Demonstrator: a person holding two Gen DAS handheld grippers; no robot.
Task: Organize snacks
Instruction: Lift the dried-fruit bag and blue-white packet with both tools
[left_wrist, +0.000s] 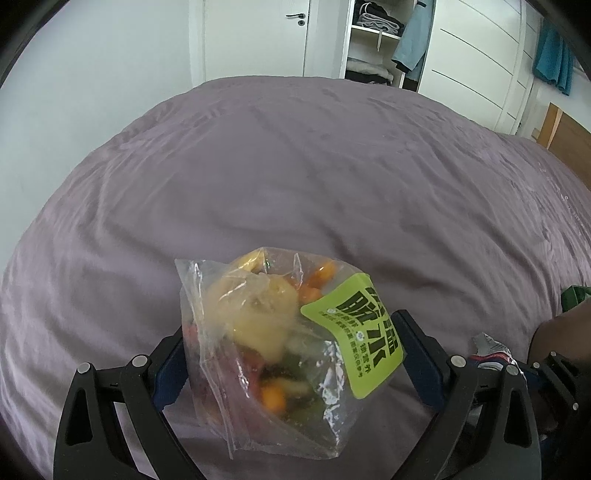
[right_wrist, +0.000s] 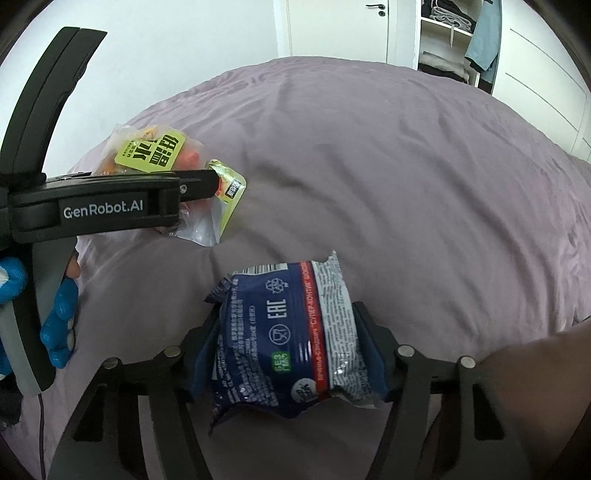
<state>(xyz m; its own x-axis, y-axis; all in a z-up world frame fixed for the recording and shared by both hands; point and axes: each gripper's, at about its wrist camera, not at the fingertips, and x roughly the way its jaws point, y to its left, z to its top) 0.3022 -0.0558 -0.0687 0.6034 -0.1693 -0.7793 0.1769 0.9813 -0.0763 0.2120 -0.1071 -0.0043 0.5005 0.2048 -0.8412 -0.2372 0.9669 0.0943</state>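
Left gripper (left_wrist: 291, 354): we find its jaws closed against both sides of a clear snack bag (left_wrist: 273, 347), held above the bed.
Clear snack bag: we see yellow, orange and dark pieces through the film; a lime-green label (left_wrist: 352, 336) carries bold black Chinese characters that we cannot read.
Right gripper (right_wrist: 288, 343): we find its jaws clamped on a navy and silver packet (right_wrist: 291, 339), also above the bed.
Navy and silver packet: we read "EAC", a recycling mark, a green "БЕЗ ГМО" badge and Cyrillic "СУПЕР-КОНТИК" on a red stripe.
Branding: we read "GenRobot.AI" on the left gripper's body in the right wrist view.
Gloved hand (right_wrist: 59, 310): blue, on the left gripper's handle.
Bedspread (left_wrist: 295, 177): mauve, wrinkled.
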